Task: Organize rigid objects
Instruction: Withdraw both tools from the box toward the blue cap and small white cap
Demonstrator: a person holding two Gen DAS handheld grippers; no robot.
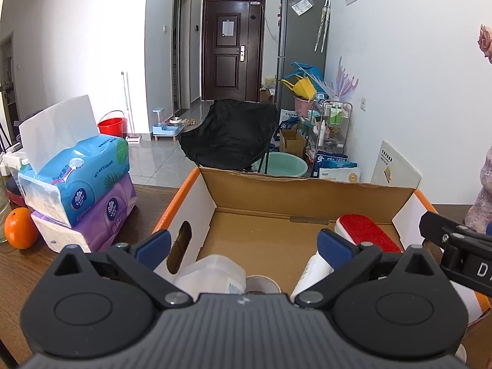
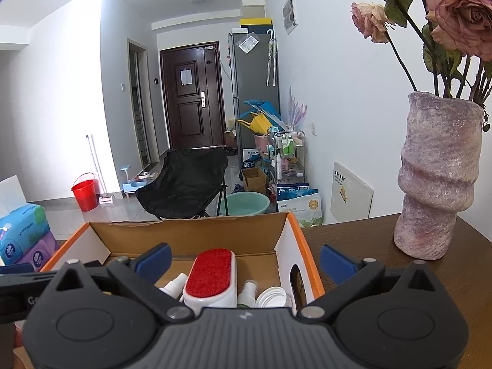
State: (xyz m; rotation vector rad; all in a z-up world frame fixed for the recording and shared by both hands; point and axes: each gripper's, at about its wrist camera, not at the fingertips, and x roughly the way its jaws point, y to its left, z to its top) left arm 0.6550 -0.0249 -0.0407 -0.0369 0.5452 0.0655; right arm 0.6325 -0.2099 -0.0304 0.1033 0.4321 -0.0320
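Both grippers are hanging over the cardboard box right now, and I've got nothing in either one. My left gripper has its jaws spread wide and released, blue pads well apart, with the box interior showing between them. Same story on my right gripper: jaws fully released, one pad over the box, the other out past its right wall over the desk.

Inside the box, the red lint brush sits toward the right side, red face up, in its white body. Just beside it are a couple of small white spray bottles and a stack of white lids. From the left wrist view I can also see a clear plastic container, a roll of tape and a white tube at the near end.

Left of the box, two tissue packs are stacked on the desk, with an orange nearby. A pink vase with dried roses stands off to the right.
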